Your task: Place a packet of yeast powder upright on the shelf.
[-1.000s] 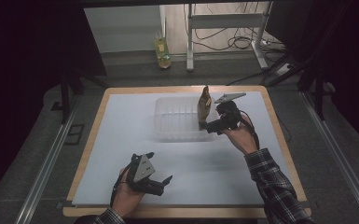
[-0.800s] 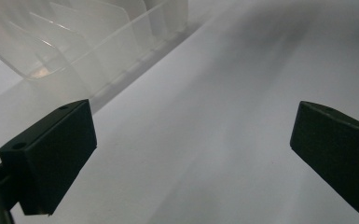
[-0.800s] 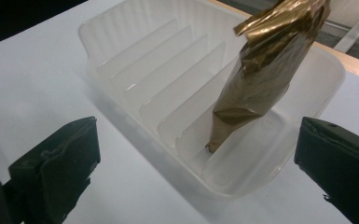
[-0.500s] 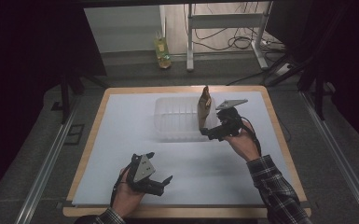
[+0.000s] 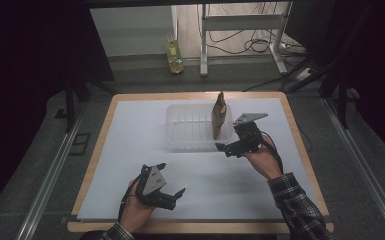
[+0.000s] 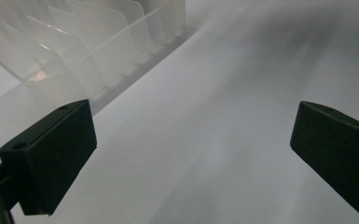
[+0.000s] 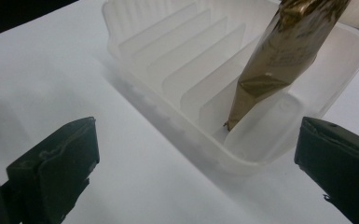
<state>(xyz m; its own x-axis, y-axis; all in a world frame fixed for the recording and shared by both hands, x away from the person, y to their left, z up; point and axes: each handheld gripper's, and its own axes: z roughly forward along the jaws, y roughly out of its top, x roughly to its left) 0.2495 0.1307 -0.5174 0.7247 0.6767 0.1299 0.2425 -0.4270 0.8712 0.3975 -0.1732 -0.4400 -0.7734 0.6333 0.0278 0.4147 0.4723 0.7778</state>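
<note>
Now upright in the slotted tray (image 5: 192,131), long axis vertical: brown packet (image 5: 219,116); right gripper (image 5: 231,146) fingers spread, empty.

A gold-brown packet (image 7: 279,60) stands in a translucent white rack (image 7: 177,74).

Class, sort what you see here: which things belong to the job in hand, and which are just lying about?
In the job:
gold packet
slotted clear bin
right gripper, open beside the bin

Just lying about:
yellow bottle on the floor
cables
left gripper, idle and open
</note>
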